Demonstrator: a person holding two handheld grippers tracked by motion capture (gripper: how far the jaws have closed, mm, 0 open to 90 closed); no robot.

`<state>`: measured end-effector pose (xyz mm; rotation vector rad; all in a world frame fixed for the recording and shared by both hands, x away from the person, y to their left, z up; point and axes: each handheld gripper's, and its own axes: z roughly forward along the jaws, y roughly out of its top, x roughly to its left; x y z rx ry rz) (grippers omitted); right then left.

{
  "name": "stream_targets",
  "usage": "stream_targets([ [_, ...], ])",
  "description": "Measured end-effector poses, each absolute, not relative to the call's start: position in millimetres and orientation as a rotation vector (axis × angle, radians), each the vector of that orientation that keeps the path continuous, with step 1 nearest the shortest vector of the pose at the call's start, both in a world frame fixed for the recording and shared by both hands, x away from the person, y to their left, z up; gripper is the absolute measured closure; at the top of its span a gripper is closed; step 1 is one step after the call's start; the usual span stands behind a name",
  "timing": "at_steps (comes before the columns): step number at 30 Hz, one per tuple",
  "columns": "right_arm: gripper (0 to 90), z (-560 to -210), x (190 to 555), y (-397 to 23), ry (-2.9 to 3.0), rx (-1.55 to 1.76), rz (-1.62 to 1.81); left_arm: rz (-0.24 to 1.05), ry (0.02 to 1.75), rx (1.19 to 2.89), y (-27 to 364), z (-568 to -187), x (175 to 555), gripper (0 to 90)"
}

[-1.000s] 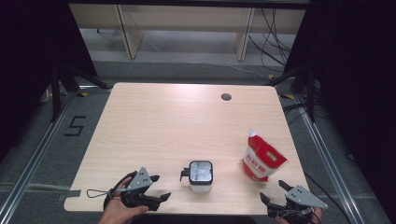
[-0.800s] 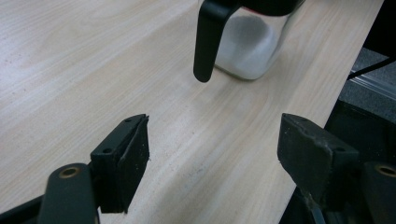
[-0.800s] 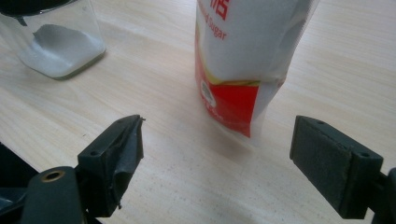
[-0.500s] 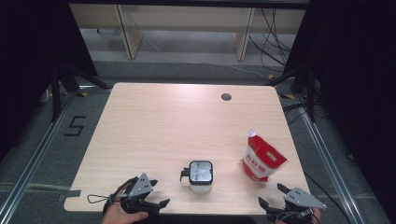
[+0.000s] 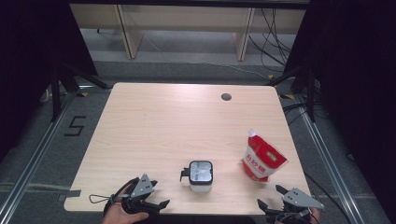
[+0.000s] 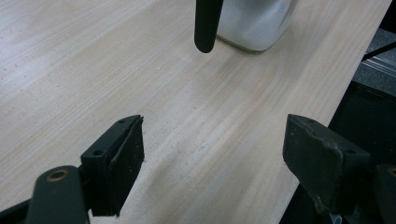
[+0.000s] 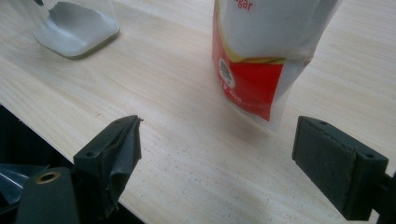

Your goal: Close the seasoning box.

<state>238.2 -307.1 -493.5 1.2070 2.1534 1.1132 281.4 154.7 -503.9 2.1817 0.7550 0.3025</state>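
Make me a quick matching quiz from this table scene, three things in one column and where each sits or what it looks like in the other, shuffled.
Things:
1. pouch
2. jar
3. left gripper

Descriptions:
A. open, nothing between its jaws, at the table's near left edge
B. red and white, standing upright near the right edge
C. clear, black handle on its side, near the middle of the front edge

Pairs: 1-B, 2-C, 3-A
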Motion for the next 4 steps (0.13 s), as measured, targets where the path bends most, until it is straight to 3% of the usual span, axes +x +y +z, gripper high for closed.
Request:
stream_targets([
  [4, 16.5, -493.7, 239.3, -307.8, 2.159, 1.197, 1.114, 0.315, 0.761, 2.184, 155.4, -504.0, 282.2, 20.2],
])
